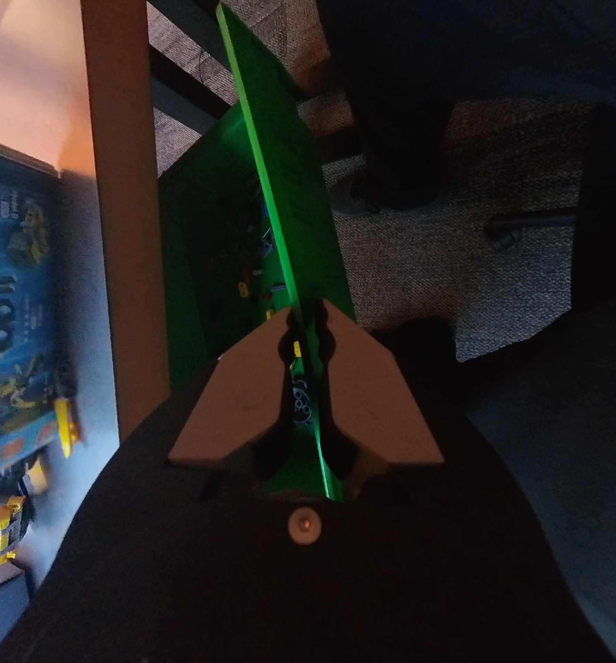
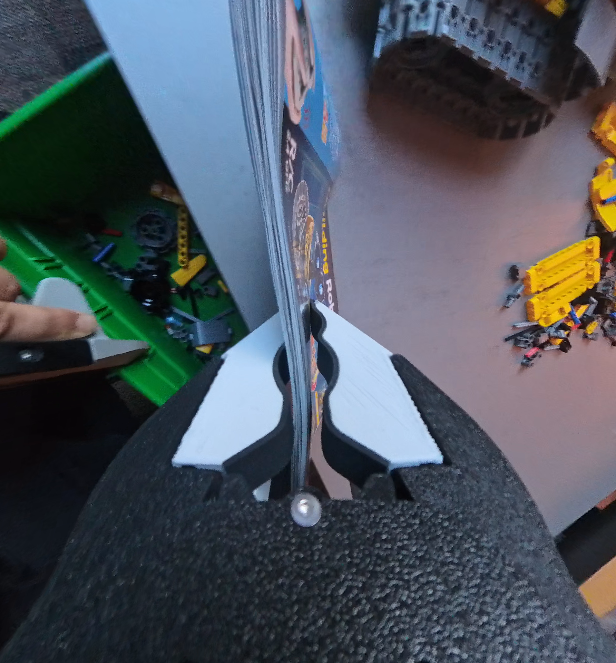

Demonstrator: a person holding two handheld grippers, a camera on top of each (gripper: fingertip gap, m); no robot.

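I have the left gripper (image 1: 304, 315) clamped on the green bin (image 1: 199, 229) wall at frame centre, and the right gripper (image 2: 308, 312) clamped on the booklet (image 2: 292, 179) edge, centre frame.

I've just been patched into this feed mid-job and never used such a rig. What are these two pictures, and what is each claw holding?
Each picture comes from a camera on a hand-held two-finger gripper, looking along its fingers. In the left wrist view, the left gripper is shut on the wall of a green bin of small building pieces, beside the table, above carpet. In the right wrist view, the right gripper is shut on a thick booklet held edge-on. On the table lie yellow and grey toy bricks and a tracked model.
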